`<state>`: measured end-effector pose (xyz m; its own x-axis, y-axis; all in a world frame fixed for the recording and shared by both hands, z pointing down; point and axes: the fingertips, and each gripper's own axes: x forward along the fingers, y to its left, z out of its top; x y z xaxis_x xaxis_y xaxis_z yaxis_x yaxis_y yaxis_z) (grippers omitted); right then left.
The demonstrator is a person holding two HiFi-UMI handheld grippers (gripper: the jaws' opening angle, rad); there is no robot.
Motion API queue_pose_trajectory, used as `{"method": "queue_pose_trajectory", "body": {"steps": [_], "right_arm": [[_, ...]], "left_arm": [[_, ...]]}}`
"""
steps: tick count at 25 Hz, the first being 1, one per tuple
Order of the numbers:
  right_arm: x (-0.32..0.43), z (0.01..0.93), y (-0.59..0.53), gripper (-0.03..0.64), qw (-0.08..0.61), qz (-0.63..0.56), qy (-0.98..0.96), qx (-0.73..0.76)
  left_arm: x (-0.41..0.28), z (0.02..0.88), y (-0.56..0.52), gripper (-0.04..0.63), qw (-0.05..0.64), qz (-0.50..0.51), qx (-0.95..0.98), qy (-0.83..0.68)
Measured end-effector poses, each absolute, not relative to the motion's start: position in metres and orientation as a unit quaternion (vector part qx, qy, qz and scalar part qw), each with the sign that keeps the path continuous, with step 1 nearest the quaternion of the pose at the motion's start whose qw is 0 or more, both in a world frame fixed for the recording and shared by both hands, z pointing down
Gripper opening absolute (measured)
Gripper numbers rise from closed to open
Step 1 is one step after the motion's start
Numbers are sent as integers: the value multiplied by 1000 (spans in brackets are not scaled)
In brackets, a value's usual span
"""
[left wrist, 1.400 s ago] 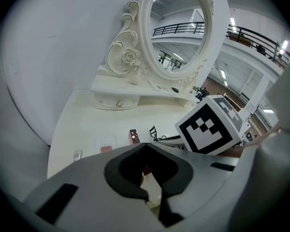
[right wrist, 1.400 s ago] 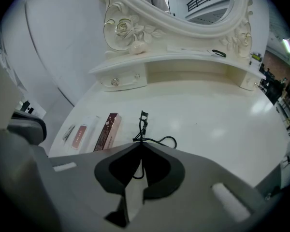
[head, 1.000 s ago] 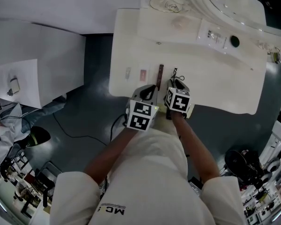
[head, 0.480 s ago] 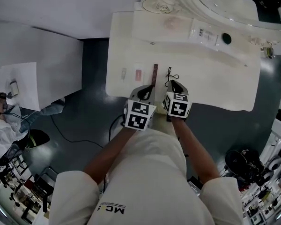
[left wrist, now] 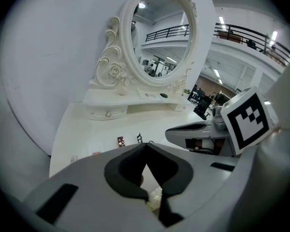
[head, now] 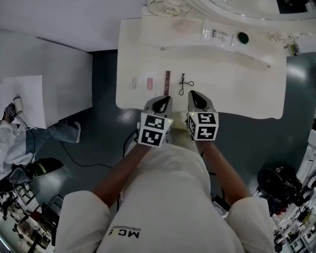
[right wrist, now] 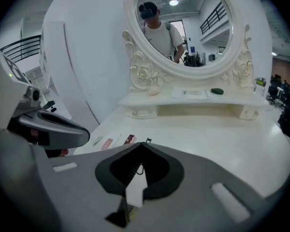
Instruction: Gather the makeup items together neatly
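Four small makeup items lie in a row near the front edge of the white vanity table: a pale little stick, a pink sachet, a dark brown stick and a black wiry tool. My left gripper hovers at the table's front edge just below the brown stick, shut and empty. Beside it my right gripper is also shut with nothing between its jaws, a little to the right of the black tool and apart from it.
An ornate white oval mirror stands on a raised shelf at the back of the table; a dark round object sits on that shelf. Dark floor with cables lies left of the table. A person sits at the far left.
My right gripper has drawn back from the black tool toward the front edge, leaving it on the table. The left gripper has stayed beside it.
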<state>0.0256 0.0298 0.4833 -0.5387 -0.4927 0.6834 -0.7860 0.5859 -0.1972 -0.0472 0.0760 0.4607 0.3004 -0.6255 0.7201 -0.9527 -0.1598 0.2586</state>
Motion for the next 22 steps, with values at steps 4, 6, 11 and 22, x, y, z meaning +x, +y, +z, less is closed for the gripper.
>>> {"method": "queue_pose_trajectory", "body": {"steps": [4, 6, 11, 22], "right_arm": [[38, 460, 33, 2, 276, 214, -857, 378], [46, 450, 39, 2, 270, 209, -861, 377], [64, 427, 43, 2, 244, 205, -867, 382], [105, 379, 65, 2, 183, 186, -862, 435]], "left_arm": [[-36, 449, 77, 9, 333, 226, 737, -543], [-30, 443, 83, 9, 328, 228, 740, -542], [-23, 422, 88, 9, 313, 219, 741, -553], [8, 379, 108, 9, 271, 196, 761, -556]]}}
